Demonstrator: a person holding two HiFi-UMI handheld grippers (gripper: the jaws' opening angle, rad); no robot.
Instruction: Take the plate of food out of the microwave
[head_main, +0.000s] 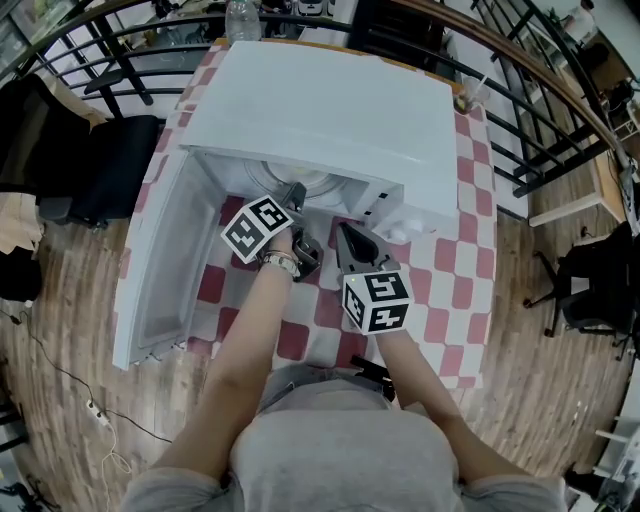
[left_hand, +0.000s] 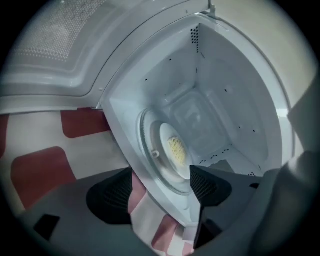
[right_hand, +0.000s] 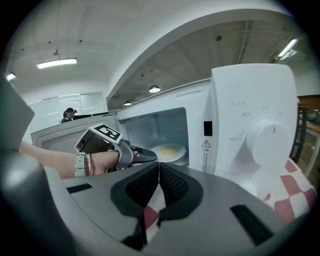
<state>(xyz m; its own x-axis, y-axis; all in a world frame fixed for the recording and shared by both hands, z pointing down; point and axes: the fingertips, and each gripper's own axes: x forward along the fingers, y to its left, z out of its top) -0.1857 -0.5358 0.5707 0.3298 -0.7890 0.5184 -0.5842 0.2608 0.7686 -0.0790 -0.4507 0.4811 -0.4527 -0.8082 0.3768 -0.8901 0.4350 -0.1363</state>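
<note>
Before the open microwave (head_main: 330, 110), the wide, empty left tool (left_hand: 162, 187) seems mid-reach, next needing to close on the plate (left_hand: 175, 150) at its twelve o'clock; the right tool (right_hand: 159, 182) waits closed.

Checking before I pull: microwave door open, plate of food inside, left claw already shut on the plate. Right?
No: the left gripper view shows the left claw open, the plate ahead of it, not gripped. The rest holds.
</note>
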